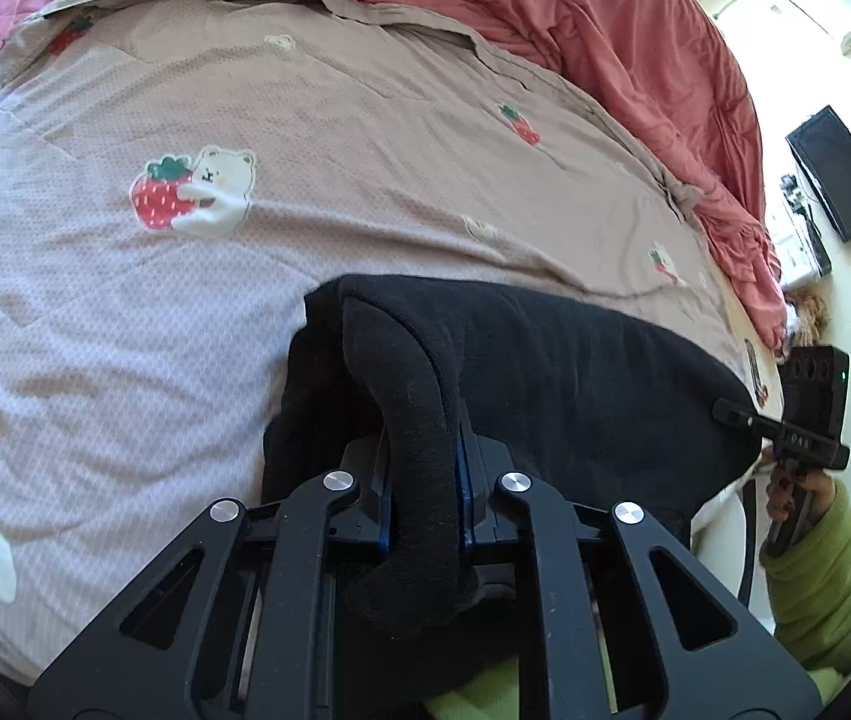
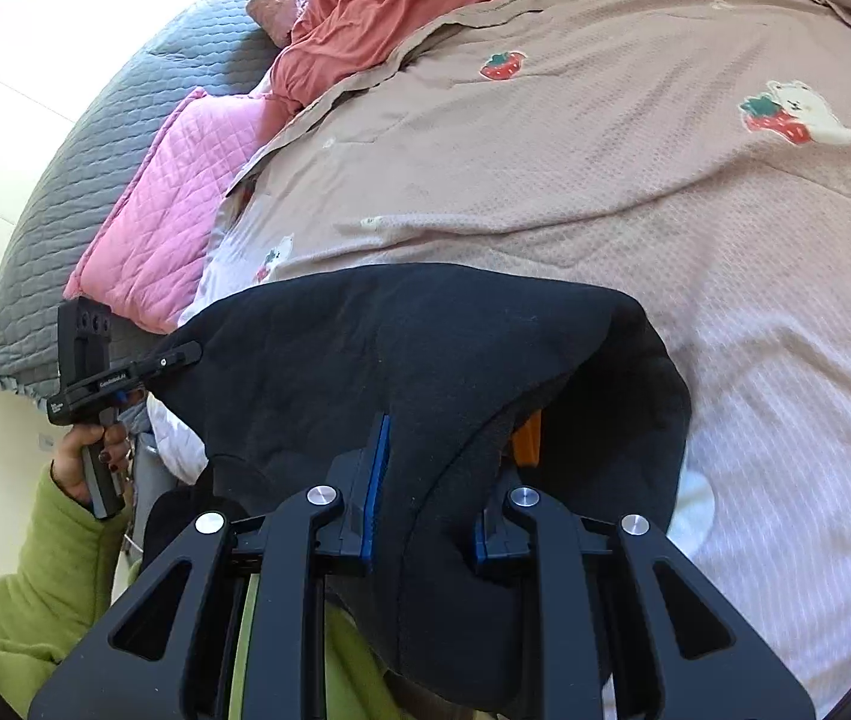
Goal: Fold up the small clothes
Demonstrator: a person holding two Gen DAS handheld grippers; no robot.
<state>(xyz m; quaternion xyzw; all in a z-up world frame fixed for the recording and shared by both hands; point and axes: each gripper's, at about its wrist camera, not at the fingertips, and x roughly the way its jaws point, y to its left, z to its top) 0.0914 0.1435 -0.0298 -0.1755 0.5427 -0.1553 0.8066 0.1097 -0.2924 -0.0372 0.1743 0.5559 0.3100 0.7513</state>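
Observation:
A small black garment [image 1: 575,372] hangs stretched between my two grippers, just above the near edge of the bed. My left gripper [image 1: 422,456] is shut on one bunched edge of it. My right gripper [image 2: 434,468] is shut on the other edge [image 2: 425,348], and black cloth drapes down over its base. Each gripper shows in the other's view: the right one at the far right [image 1: 785,426], the left one at the far left [image 2: 125,372], both with cloth pinched in the tips. An orange tag [image 2: 527,438] peeks from under the cloth.
A beige-pink bedspread [image 1: 335,120] with strawberry and bear patches covers the bed. A coral duvet [image 1: 635,48] is bunched along its far side. A pink quilted pillow [image 2: 167,210] and a grey quilted one [image 2: 125,138] lie at the head. A dark monitor [image 1: 839,174] stands beyond the bed.

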